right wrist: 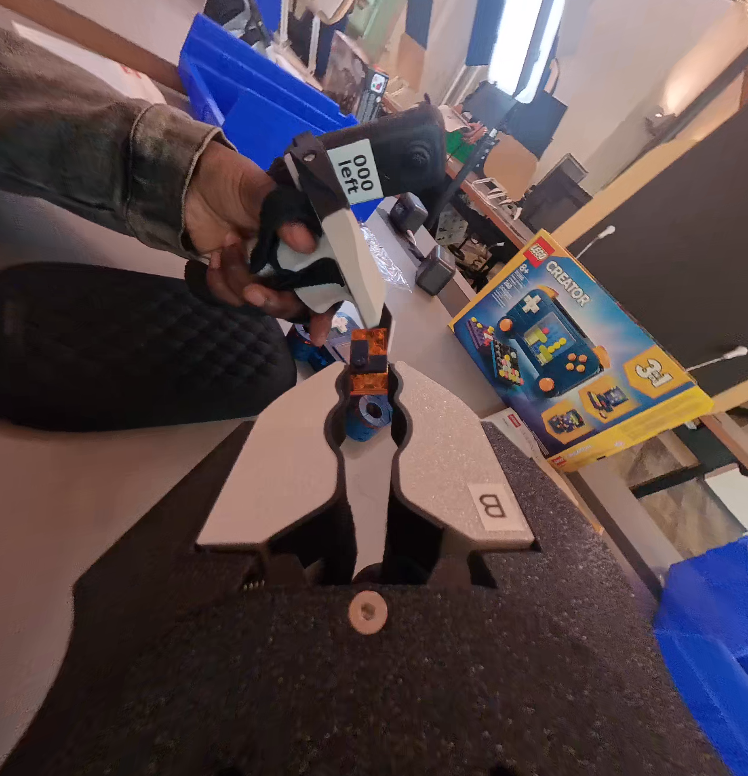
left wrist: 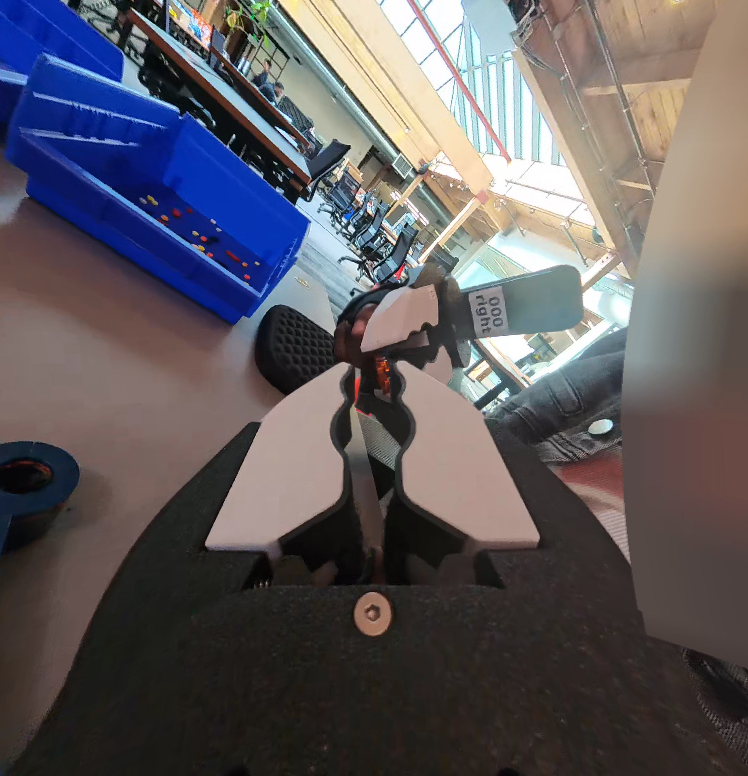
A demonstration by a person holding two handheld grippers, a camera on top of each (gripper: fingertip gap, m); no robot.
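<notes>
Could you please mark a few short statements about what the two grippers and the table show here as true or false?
1. The right gripper is shut on a small brick assembly with orange transparent pieces. True.
2. The left gripper touches that same assembly from the far side. True.
3. The blue bin holds only one large green block. False: it holds many small red, orange and yellow pieces.
4. The colourful toy box lies inside a blue bin. False: it rests on the table edge.
5. A black padded rest lies on the table. True.
</notes>
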